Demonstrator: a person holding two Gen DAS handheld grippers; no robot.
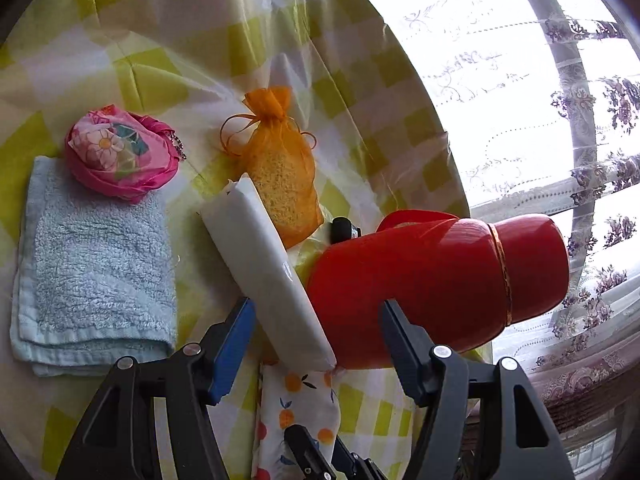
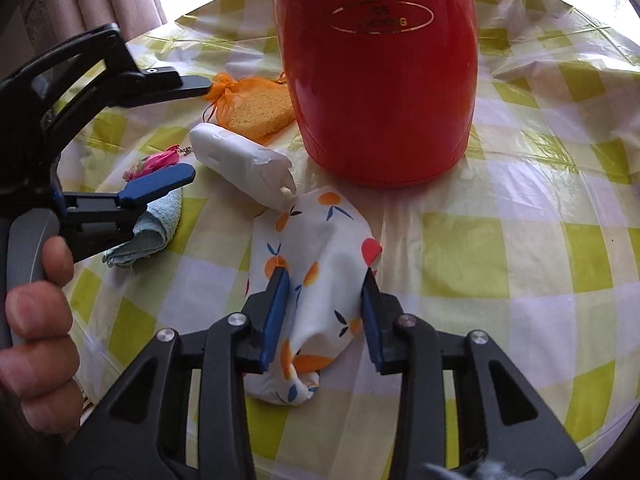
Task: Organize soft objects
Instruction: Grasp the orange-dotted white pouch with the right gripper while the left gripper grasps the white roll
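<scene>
Your right gripper (image 2: 325,312) has its jaws spread around the fruit pouch (image 2: 316,264); squeeze next. Your left gripper (image 1: 316,344) jaws are spread too, with the white pack (image 1: 268,272) between them.

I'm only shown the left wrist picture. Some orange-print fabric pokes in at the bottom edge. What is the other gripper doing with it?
Observer: In the right wrist view, the right gripper straddles the fruit-print pouch, with one finger on each side. I cannot tell whether it is clamped yet.
Operator: Does the red jug have anything on its front?
Observer: Yes, the red thermos carries a gold oval logo with lettering. It faces the right camera.
</scene>
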